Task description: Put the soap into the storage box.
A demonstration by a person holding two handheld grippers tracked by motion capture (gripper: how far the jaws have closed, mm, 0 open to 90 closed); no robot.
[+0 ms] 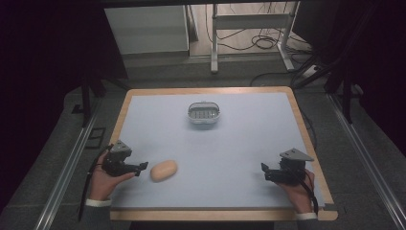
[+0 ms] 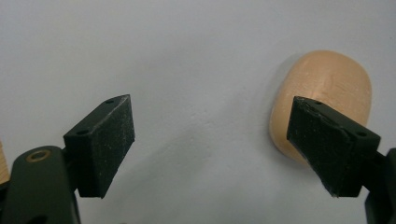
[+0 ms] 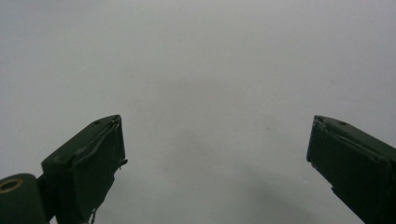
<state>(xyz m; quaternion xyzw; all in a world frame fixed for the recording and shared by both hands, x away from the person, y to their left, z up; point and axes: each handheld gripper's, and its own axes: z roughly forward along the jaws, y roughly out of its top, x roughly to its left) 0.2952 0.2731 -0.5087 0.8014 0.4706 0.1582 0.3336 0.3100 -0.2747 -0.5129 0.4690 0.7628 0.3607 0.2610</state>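
Note:
A tan, rounded bread-like lump (image 1: pixel 163 170) lies on the pale blue table mat near the front left. My left gripper (image 1: pixel 141 167) sits just left of it, jaws wide apart and pointing toward it. In the left gripper view the lump (image 2: pixel 327 88) lies past the right jaw, outside the gap of the left gripper (image 2: pixel 212 140), which holds nothing. My right gripper (image 1: pixel 264 171) rests near the front right of the mat, open. In its own view the right gripper (image 3: pixel 215 158) has only bare mat between its spread jaws.
A small grey oval basket (image 1: pixel 204 112) stands at the middle back of the mat (image 1: pixel 249 143). The wooden table rim (image 1: pixel 306 139) frames the mat. Beyond the far edge are a metal stand's legs and loose cables on the floor.

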